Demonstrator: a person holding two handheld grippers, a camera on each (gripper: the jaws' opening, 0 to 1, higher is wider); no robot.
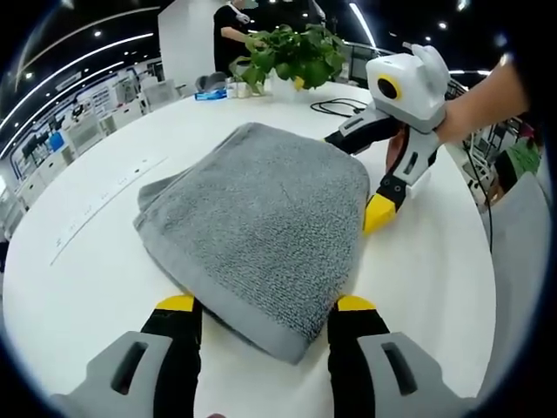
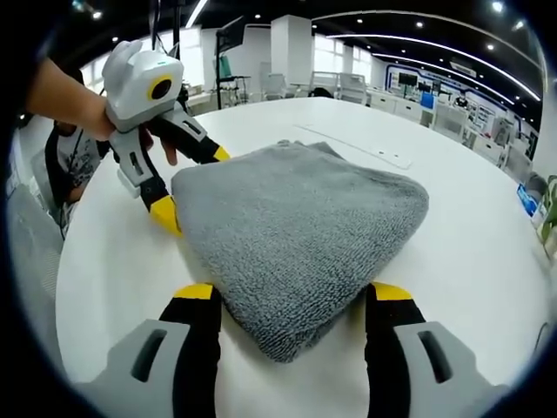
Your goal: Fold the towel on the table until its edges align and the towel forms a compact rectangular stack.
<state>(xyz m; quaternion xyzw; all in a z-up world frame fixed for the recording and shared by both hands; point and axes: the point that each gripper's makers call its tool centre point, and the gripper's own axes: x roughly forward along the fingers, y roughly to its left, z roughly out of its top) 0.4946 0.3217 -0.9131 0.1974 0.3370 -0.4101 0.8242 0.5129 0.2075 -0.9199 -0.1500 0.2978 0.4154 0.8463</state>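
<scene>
A grey towel (image 1: 261,209) lies folded into a thick pad in the middle of the white round table (image 1: 96,287). My left gripper (image 1: 265,303) is open, and the towel's near edge lies between its yellow-tipped jaws. From the right, my right gripper (image 1: 357,177) comes in held by a hand, open, with its jaws straddling the towel's right side. In the right gripper view the towel (image 2: 296,218) points a rounded corner at me, between the open jaws of my right gripper (image 2: 294,294). My left gripper (image 2: 193,185) is at the towel's upper left edge.
A potted green plant (image 1: 291,52), a black cable (image 1: 335,106) and a small blue pack (image 1: 211,94) sit at the table's far side, where a person (image 1: 231,30) stands. A pale strip (image 2: 357,144) lies on the table beyond the towel. Office desks fill the background.
</scene>
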